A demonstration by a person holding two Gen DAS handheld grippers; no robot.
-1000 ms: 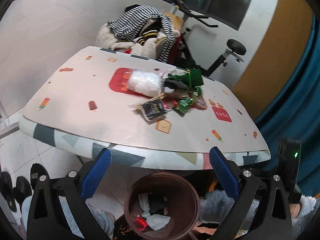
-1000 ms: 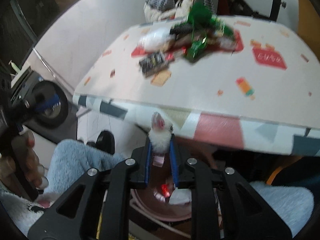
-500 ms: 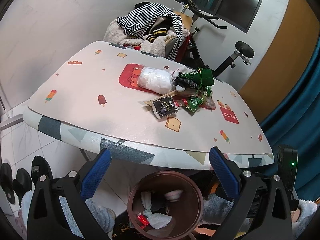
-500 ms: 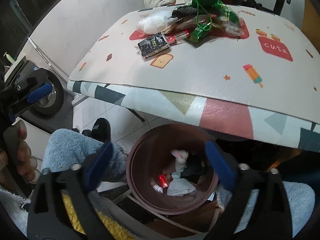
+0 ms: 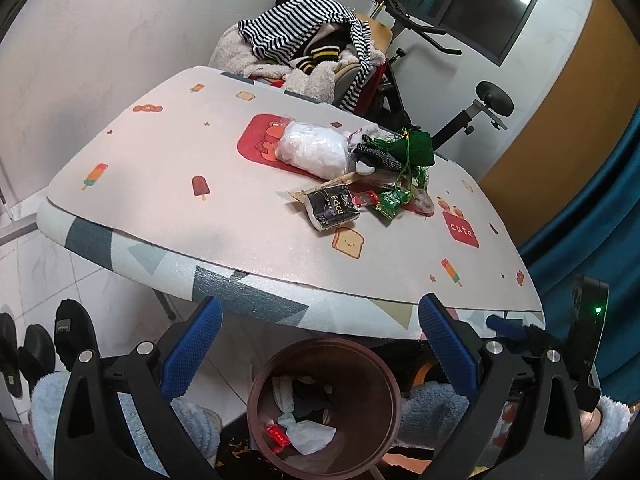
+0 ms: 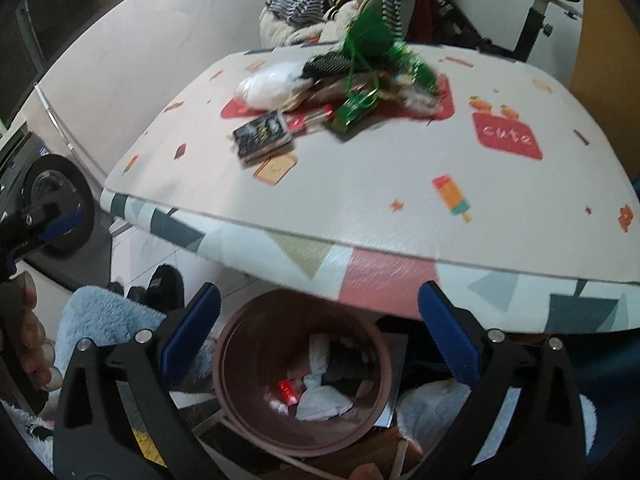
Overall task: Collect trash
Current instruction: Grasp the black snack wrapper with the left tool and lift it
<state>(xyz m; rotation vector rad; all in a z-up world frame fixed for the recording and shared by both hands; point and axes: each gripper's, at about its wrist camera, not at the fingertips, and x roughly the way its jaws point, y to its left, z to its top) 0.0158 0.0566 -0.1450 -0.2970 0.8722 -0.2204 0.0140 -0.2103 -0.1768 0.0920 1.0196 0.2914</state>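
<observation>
A brown trash bin (image 5: pixel 256 392) stands on the floor below the table's near edge, holding crumpled white tissue and a red wrapper; it also shows in the right wrist view (image 6: pixel 224 360). On the table lies a trash pile: a black packet (image 5: pixel 332 207), a white plastic bag (image 5: pixel 314 151), green wrappers (image 5: pixel 390 202) and a green pouch (image 5: pixel 416 148). The black packet (image 6: pixel 262 132) and green wrappers (image 6: pixel 354 108) show in the right wrist view too. My left gripper (image 5: pixel 320 340) is open and empty above the bin. My right gripper (image 6: pixel 320 324) is open and empty above the bin.
The patterned table (image 5: pixel 224 236) has a thick padded edge just ahead of both grippers. A chair heaped with striped clothes (image 5: pixel 304 40) and an exercise bike (image 5: pixel 476 108) stand behind it. Black shoes (image 5: pixel 68 328) lie on the floor at the left.
My right gripper was shut on a white tissue wad above the bin, then opened; the wad fell into the bin. Both grippers have lifted slightly toward the table.
</observation>
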